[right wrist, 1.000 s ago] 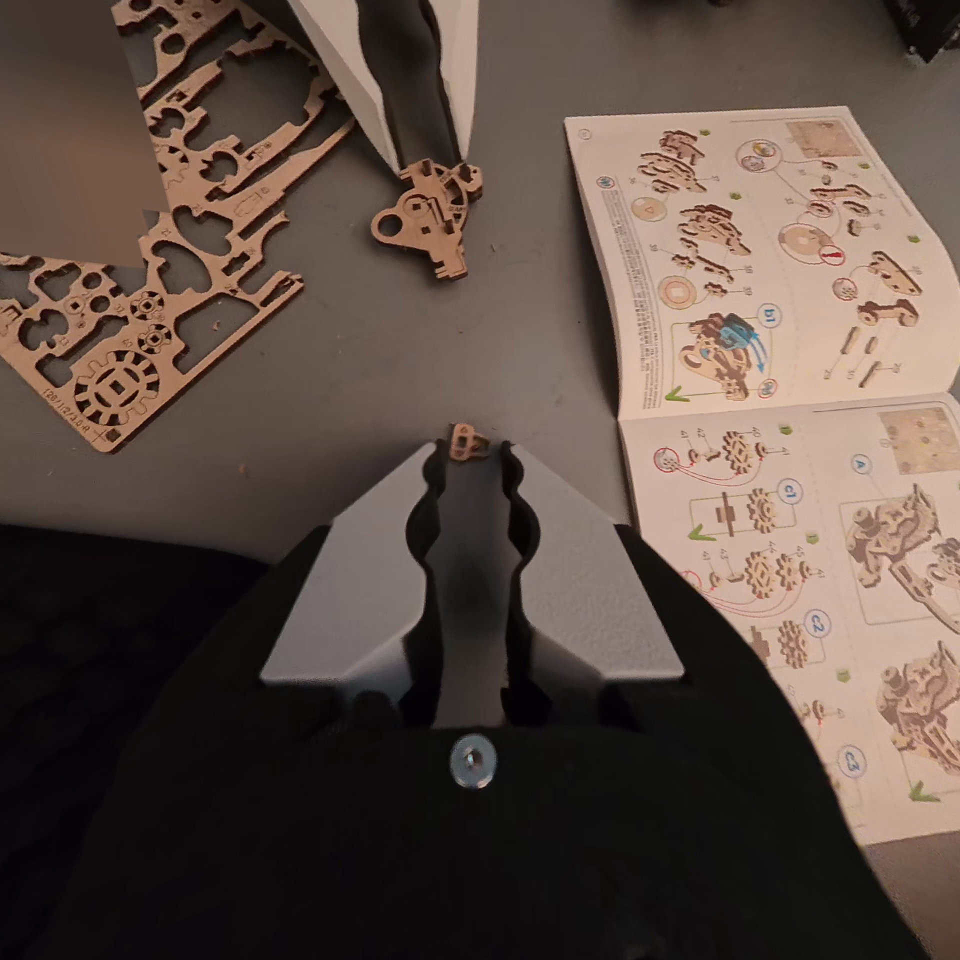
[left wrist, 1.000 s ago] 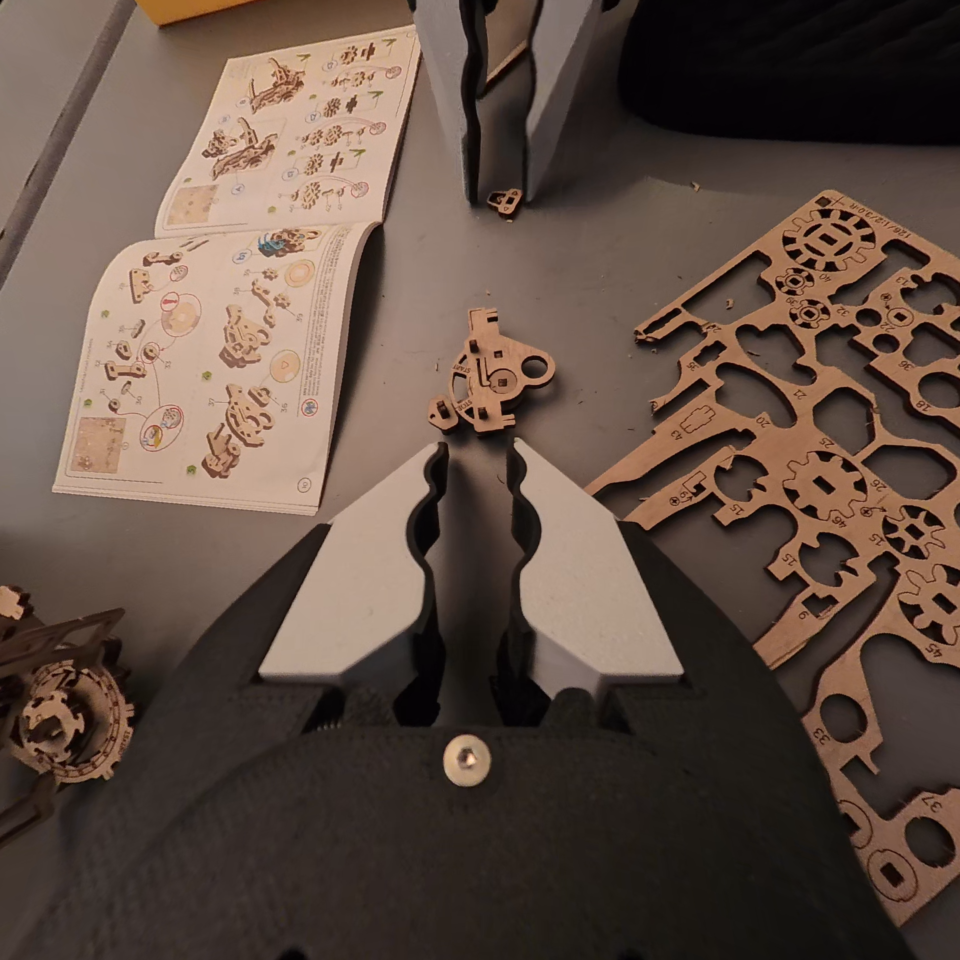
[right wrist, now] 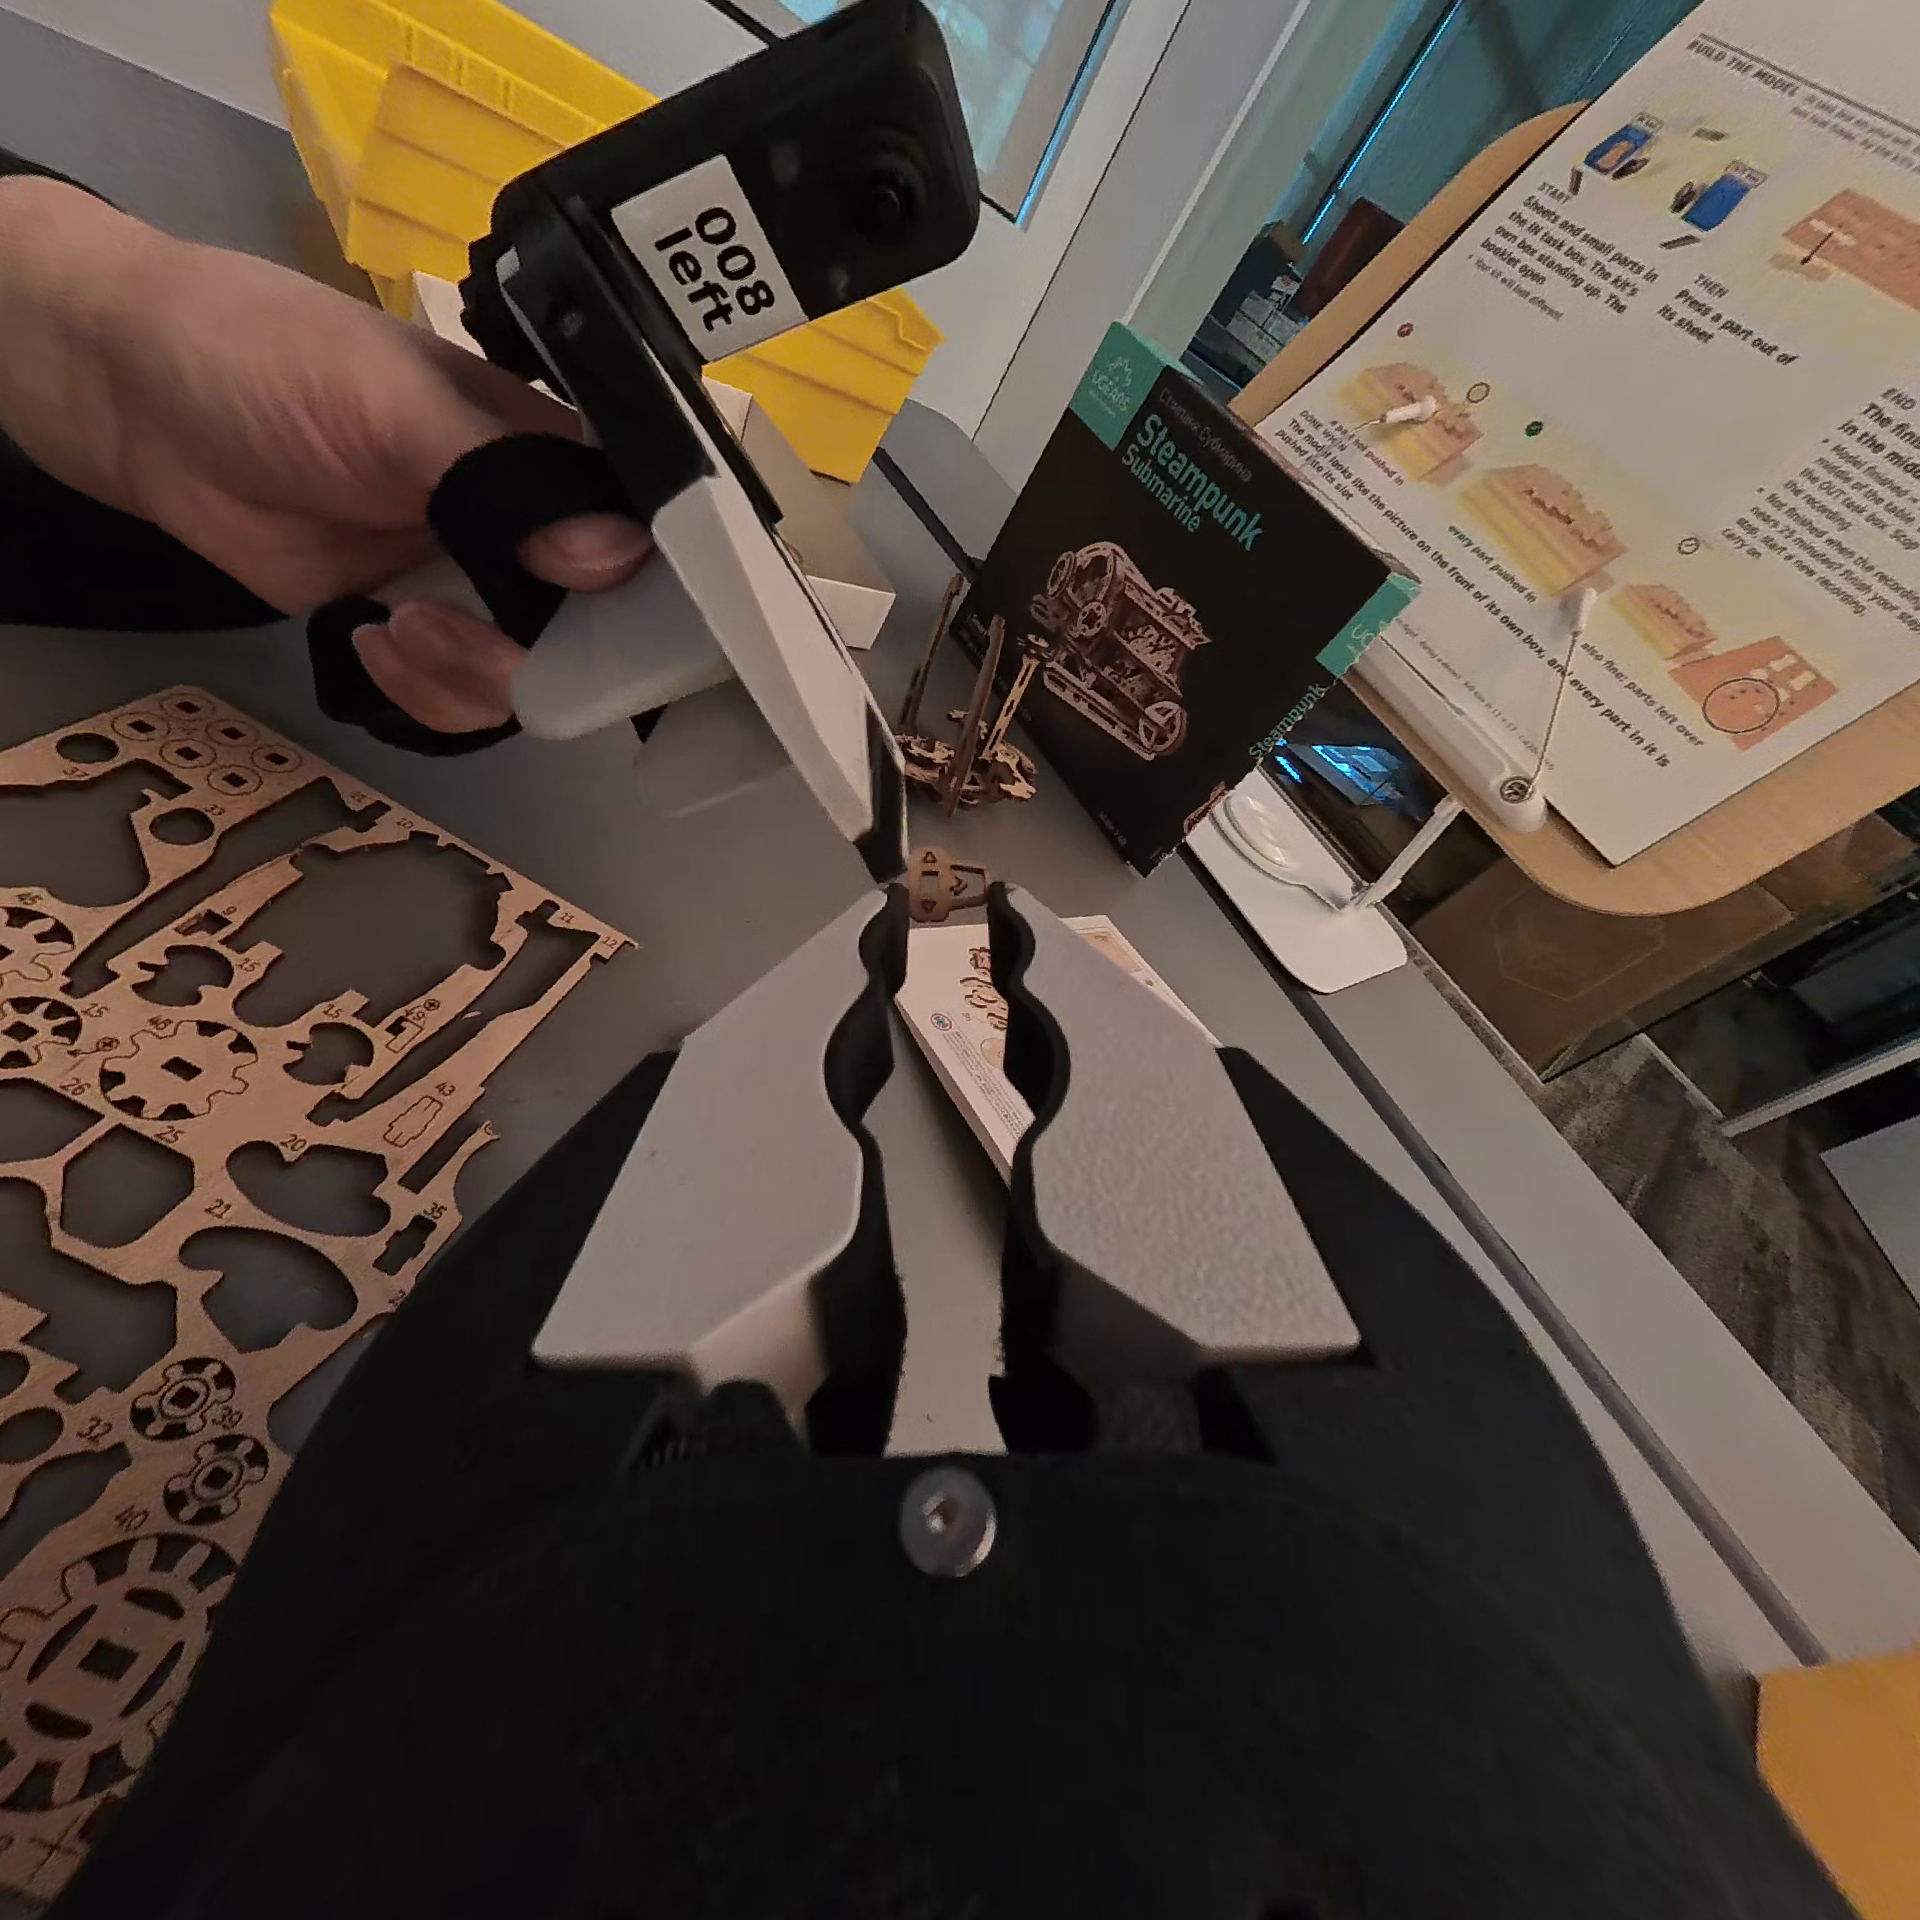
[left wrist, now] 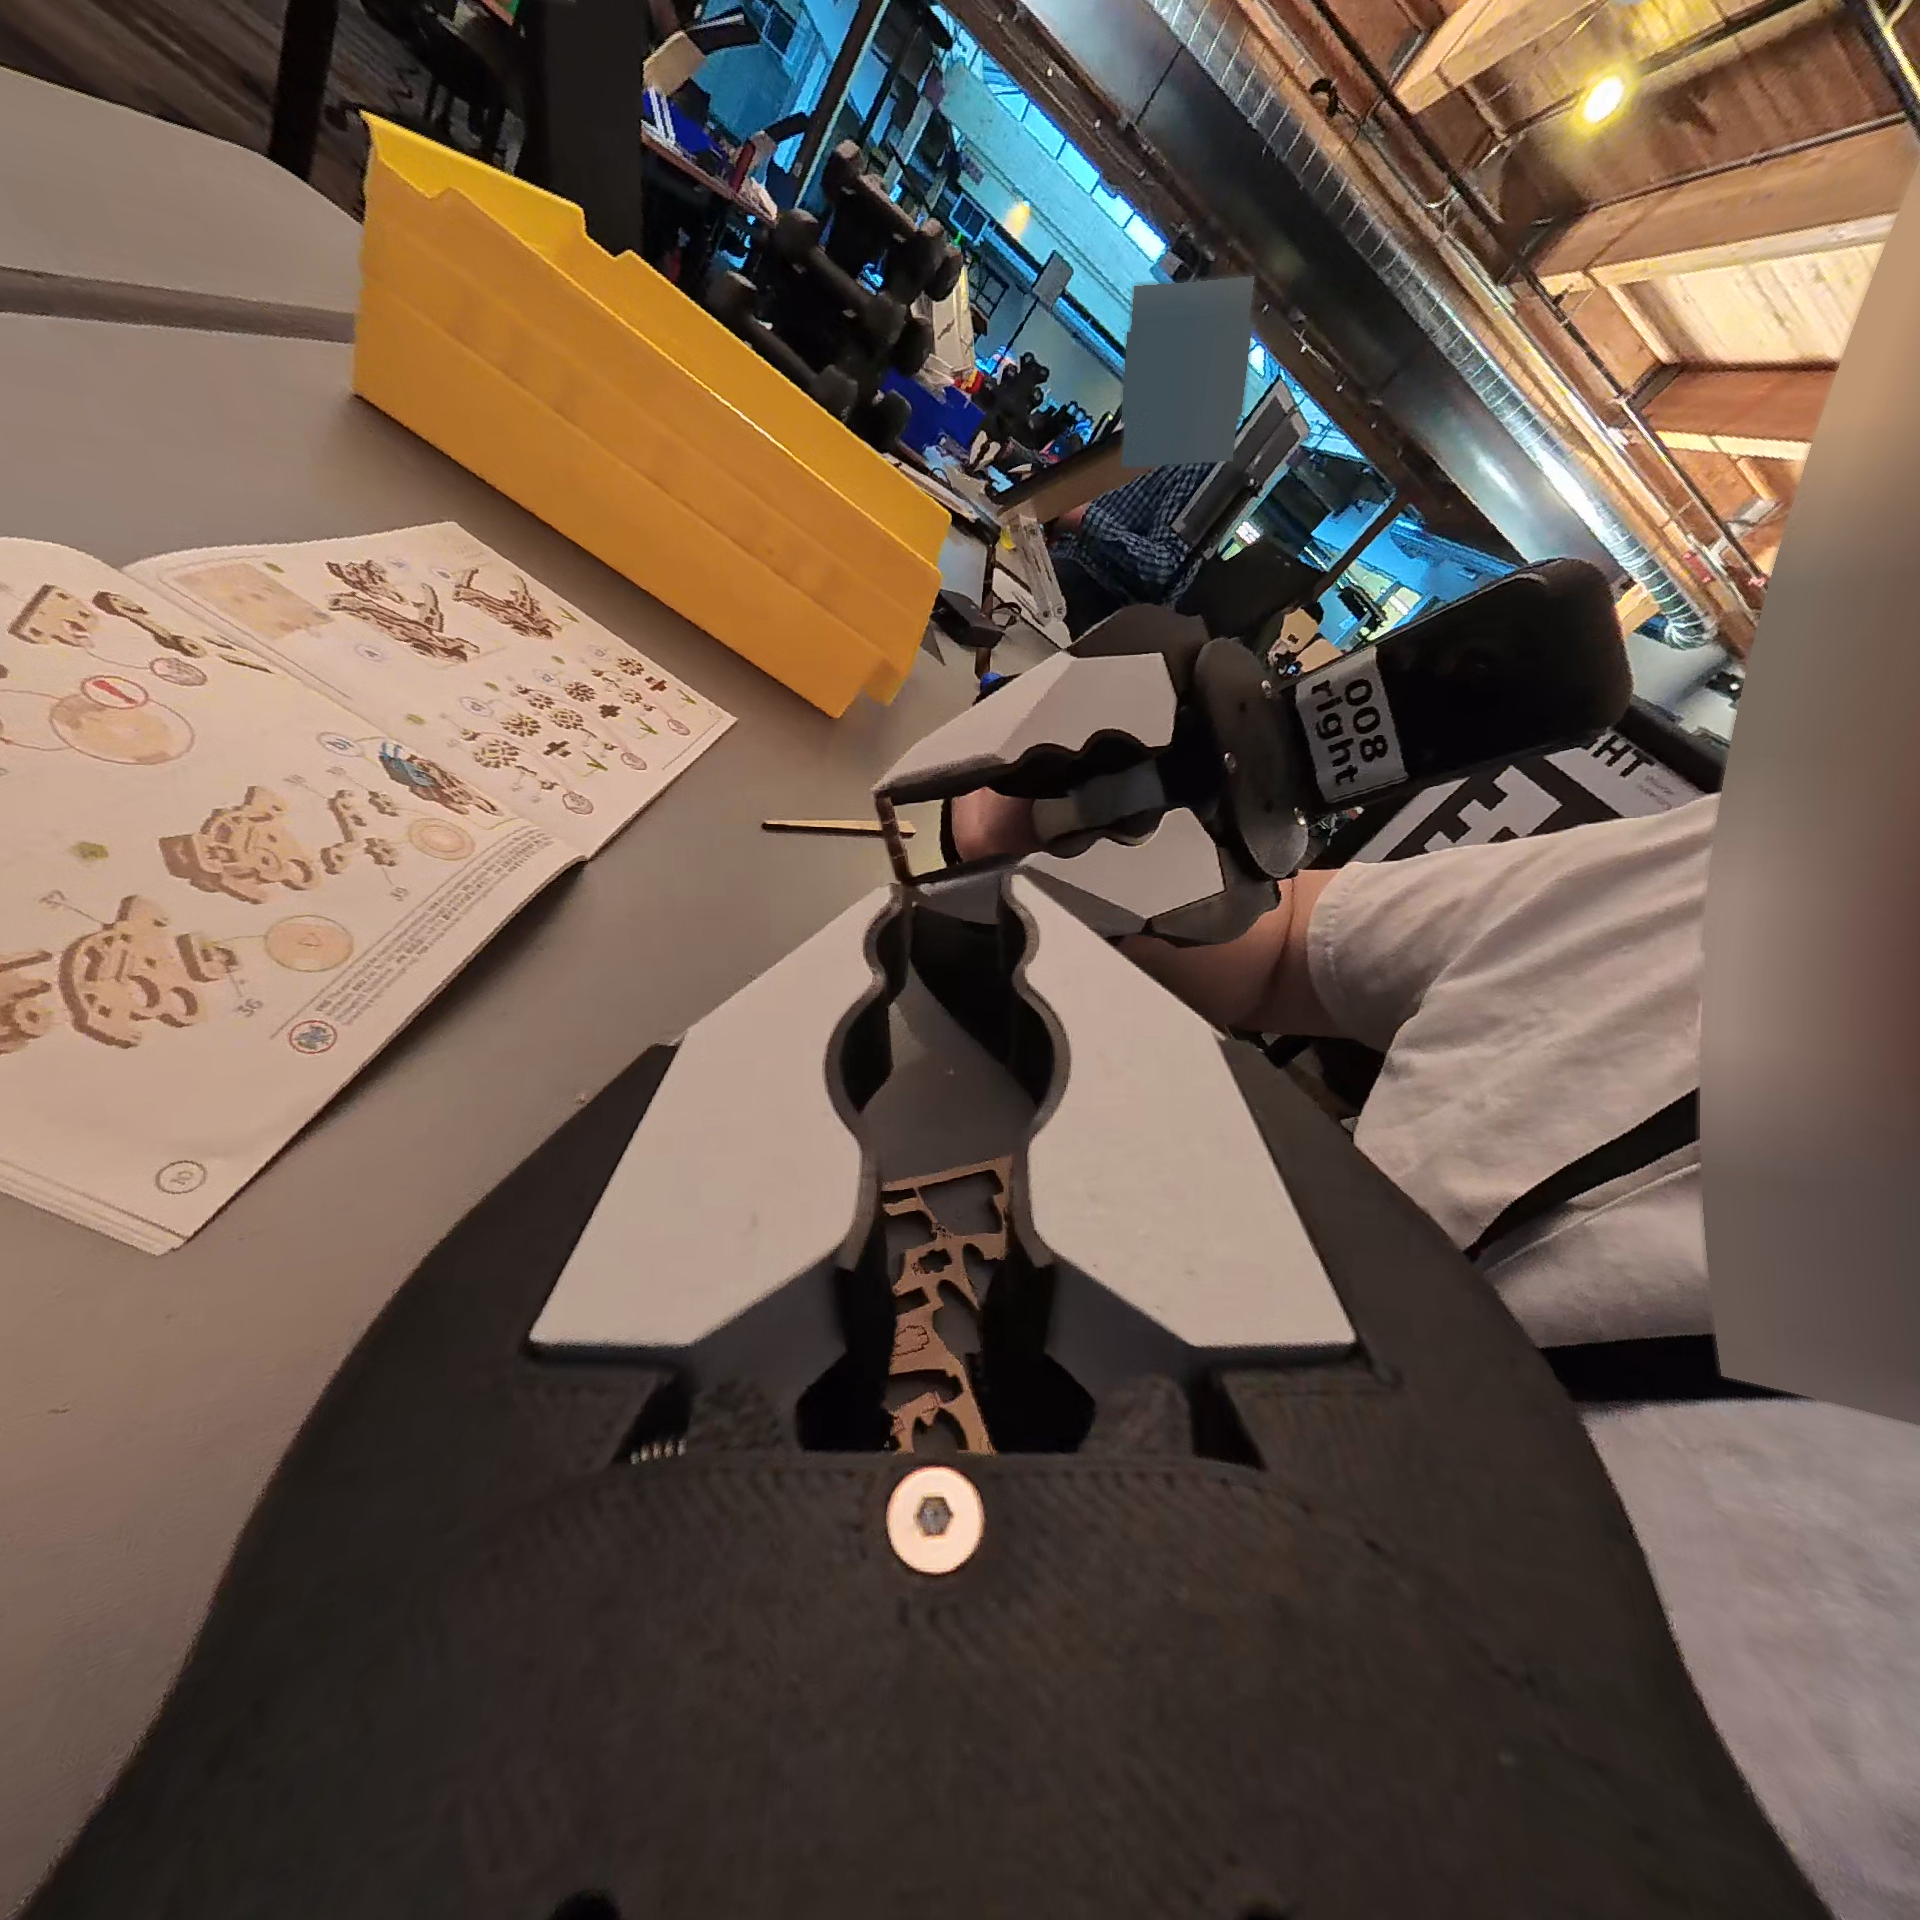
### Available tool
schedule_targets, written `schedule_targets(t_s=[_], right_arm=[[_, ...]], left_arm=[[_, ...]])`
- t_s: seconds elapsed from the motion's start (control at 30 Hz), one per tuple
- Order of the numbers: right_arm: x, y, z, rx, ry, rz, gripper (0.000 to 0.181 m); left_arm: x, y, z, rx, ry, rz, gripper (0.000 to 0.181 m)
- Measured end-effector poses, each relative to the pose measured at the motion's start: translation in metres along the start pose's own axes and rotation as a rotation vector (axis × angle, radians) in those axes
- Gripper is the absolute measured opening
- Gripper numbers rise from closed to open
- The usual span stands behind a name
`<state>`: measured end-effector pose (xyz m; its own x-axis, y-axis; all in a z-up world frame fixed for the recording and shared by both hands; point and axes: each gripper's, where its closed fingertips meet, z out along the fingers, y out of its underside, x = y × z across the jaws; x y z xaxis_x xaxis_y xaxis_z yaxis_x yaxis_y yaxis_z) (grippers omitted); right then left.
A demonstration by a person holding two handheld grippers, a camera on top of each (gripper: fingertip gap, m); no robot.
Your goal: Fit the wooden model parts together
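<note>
Wooden part: small brown laser-cut wooden piece [right wrist: 940,885], held in the air just above the edge of the open paper instruction booklet [left wrist: 312,831], spanning the tips of the right claw.
Right claw [right wrist: 940,909]: clenched on that small piece by its edges, flat face turned to the camera.
Left claw [left wrist: 954,906]: fingers parted, nothing seen between them; tip right beside the held piece, touching or just short of it, cannot tell which.
Mating part: not made out in either view.
Step in hand (judged): bringing the small piece to its partner for a press fit.
Doing it well: firm but light squeeze, thin ply likely to snap; tab squared to its slot before any push; pressure straight along the slot, no twisting; second claw bracing close to the joint; work kept low over the booklet, so a slipped piece lands in sight.
Grey counter [left wrist: 675,935]: under the booklet and everything around it.
Count, claws: two.
Count, loose small pieces in a grip: one.
Count, flat tan plywood sheet with cut-outs [right wrist: 208,1039]: one, beside the booklet on the person's side.
Count, booklets: one.
Count, yellow plastic bin [left wrist: 644,436]: a nested stack beyond the booklet, number unclear.
Count, dark cardboard kit box [right wrist: 1174,623]: one, upright beyond the booklet.
Count, dark partly built wooden assembly [right wrist: 961,764]: one, between booklet and box.
</note>
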<state>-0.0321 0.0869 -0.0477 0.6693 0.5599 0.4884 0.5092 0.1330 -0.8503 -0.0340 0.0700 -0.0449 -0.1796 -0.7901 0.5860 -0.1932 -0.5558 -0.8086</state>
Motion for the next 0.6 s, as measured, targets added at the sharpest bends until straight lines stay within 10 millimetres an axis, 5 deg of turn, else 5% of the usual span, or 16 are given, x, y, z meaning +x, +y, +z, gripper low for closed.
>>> schedule_targets(t_s=[0.43, 0.6], right_arm=[[-0.010, -0.002, 0.002, 0.021, -0.029, -0.021, 0.013], [-0.030, 0.010, -0.003, 0.004, -0.192, -0.080, 0.020]], left_arm=[[-0.006, 0.004, 0.000, -0.004, 0.009, -0.059, 0.002], [-0.013, 0.025, -0.003, -0.178, 0.010, -0.060, 0.001]])
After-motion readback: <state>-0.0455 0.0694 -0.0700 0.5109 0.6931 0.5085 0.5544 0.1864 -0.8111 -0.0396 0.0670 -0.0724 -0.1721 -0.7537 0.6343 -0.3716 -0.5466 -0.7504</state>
